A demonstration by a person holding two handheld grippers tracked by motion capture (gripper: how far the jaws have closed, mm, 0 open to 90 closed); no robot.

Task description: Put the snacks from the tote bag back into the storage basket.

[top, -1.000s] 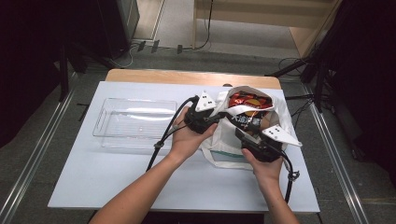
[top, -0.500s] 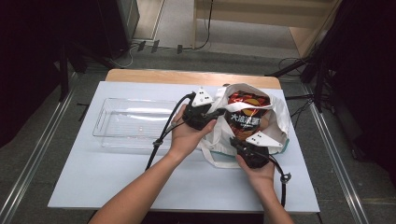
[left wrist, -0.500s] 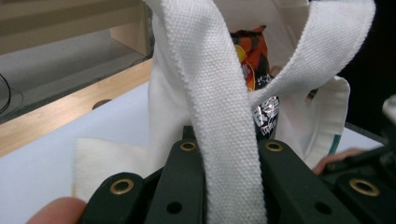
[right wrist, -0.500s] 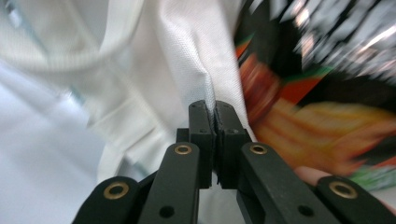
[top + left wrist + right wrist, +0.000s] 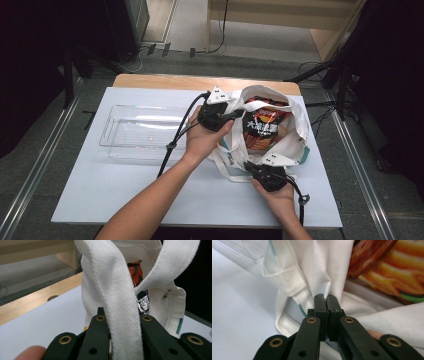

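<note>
Left gripper view: coarse woven white strap, flat band.

The high view looks forward and down from above the person's side, taking in the whole table and the floor beyond. The left gripper view rides very near the bag, looking level along its jaws past a strap toward the table's far edge. The right gripper view sits close against the bag's cloth, seemingly angled downward. All three share the bag and the packet inside it.
</note>
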